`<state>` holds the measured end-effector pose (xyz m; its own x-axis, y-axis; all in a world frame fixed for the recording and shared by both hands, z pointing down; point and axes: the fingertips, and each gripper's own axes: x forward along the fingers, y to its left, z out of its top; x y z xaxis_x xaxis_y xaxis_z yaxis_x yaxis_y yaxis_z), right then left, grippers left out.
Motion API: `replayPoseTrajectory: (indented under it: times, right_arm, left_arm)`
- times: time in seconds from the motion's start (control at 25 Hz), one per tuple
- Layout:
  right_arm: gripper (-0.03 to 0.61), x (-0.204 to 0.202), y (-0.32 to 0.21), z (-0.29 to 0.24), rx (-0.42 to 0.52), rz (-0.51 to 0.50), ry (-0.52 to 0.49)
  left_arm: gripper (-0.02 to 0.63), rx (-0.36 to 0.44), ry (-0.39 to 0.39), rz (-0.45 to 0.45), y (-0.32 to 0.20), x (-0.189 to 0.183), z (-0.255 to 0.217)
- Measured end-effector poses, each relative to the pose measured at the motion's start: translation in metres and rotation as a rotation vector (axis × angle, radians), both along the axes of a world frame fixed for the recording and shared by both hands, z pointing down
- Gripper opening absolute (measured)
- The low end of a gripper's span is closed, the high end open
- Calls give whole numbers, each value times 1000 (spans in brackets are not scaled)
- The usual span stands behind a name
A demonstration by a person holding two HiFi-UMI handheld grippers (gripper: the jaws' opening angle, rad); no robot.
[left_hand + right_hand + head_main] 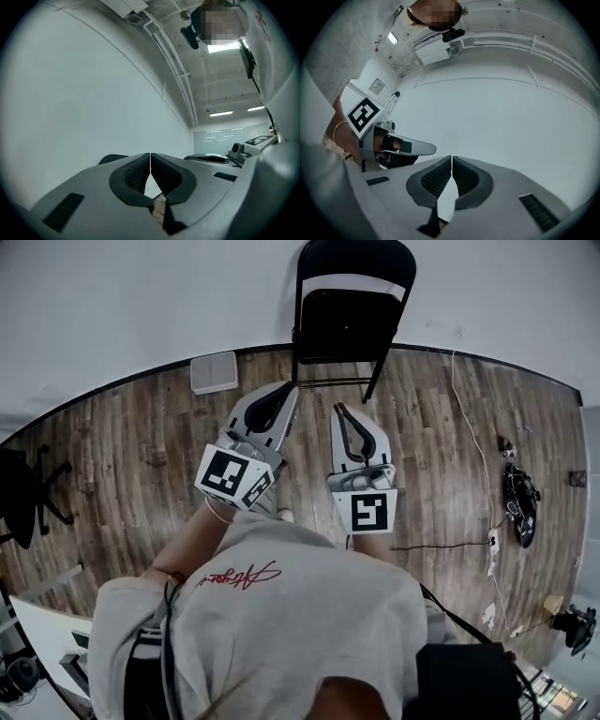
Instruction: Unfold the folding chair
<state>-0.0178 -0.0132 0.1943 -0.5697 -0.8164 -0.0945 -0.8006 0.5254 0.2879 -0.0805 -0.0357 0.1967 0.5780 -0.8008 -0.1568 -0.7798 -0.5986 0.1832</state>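
Note:
A black folding chair [349,317] leans folded against the white wall, its feet on the wood floor. Just short of it, my left gripper [289,388] points at the chair's lower left leg, shut with nothing between its tips. My right gripper [338,409] is beside it, a little further back from the chair, shut and empty too. In the left gripper view the closed tips [150,154] face the white wall, with a sliver of the chair's dark top [112,158] behind them. The right gripper view shows closed tips [451,158] and the left gripper [401,147] at its left.
A white flat box [214,371] lies on the floor by the wall, left of the chair. A black office chair base [33,493] stands at far left. Cables and dark gear [518,502] lie along the right side of the wood floor [131,456].

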Motion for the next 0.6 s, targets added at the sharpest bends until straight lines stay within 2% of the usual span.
replayPoseTrajectory:
  times: [0.16, 0.36, 0.6]
  right_arm:
    - [18, -3, -52, 15, -26, -13, -23]
    - [18, -13, -153, 29, -34, -4, -6]
    - [18, -26, -255, 11, -17, -4, -30]
  left_arm:
    - [17, 4, -12, -6, -54, -4, 10]
    - [17, -5, -48, 22, -155, -12, 26]
    - [17, -29, -67, 70, -263, -20, 22]
